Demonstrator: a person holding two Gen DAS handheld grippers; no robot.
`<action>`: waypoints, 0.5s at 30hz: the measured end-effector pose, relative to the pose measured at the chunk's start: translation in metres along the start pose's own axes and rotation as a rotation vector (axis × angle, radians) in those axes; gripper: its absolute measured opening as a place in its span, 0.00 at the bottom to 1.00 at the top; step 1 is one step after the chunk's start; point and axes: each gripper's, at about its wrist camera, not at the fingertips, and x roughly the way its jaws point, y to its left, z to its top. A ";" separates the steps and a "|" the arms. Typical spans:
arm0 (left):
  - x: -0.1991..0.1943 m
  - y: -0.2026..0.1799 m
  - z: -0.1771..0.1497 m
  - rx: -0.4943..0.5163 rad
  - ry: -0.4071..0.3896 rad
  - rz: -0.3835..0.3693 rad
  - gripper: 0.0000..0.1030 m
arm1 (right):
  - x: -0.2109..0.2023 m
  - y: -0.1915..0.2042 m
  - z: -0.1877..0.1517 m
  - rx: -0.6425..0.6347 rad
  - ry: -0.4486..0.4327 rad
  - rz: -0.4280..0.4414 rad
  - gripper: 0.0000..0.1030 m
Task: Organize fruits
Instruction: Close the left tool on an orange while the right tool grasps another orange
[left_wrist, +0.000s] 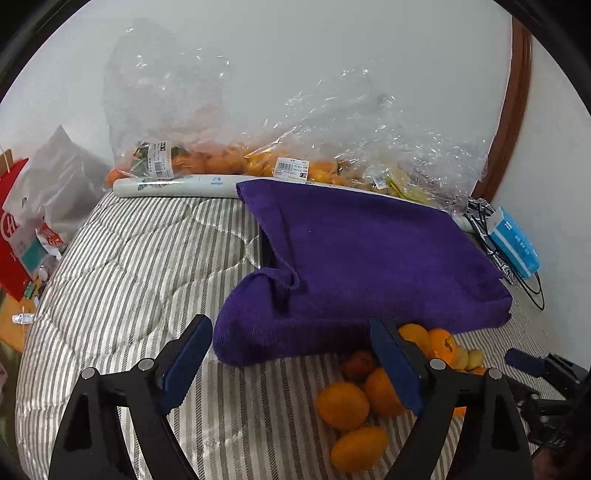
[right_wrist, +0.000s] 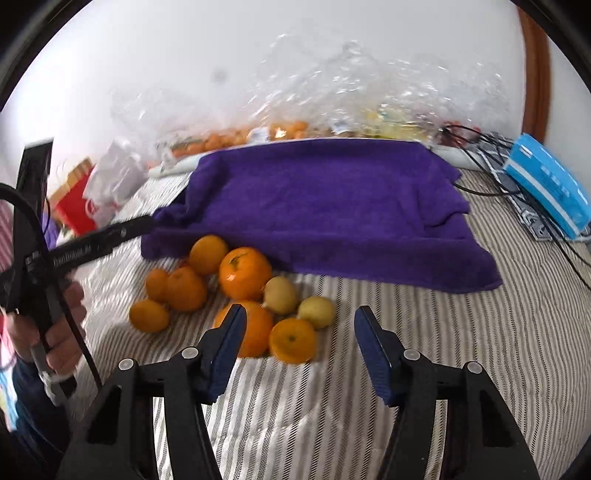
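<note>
A pile of loose fruit lies on the striped bedcover in front of a purple towel (right_wrist: 325, 206): several oranges (right_wrist: 245, 272) and two yellow lemons (right_wrist: 317, 312). My right gripper (right_wrist: 300, 345) is open and empty, just in front of a small orange (right_wrist: 293, 340). My left gripper (left_wrist: 291, 363) is open and empty, with the same pile of oranges (left_wrist: 343, 405) beside its right finger. The purple towel (left_wrist: 369, 258) lies just beyond. The left gripper's handle (right_wrist: 92, 245) shows at the left of the right wrist view.
Clear plastic bags of oranges (left_wrist: 221, 162) lie along the wall behind the towel. A white roll (left_wrist: 173, 186) lies beside them. A blue tissue pack (right_wrist: 550, 184) and black cables (right_wrist: 480, 147) are at the right. A red bag (left_wrist: 11, 236) stands at the left.
</note>
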 end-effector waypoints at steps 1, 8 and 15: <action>-0.002 0.001 -0.001 -0.001 0.001 0.004 0.84 | 0.002 0.003 -0.003 -0.013 0.007 -0.012 0.46; -0.020 0.010 -0.020 0.003 0.022 0.023 0.84 | 0.013 0.004 -0.014 -0.047 0.025 -0.040 0.30; -0.027 -0.005 -0.046 0.037 0.067 -0.040 0.83 | 0.017 0.000 -0.017 -0.043 0.019 -0.047 0.30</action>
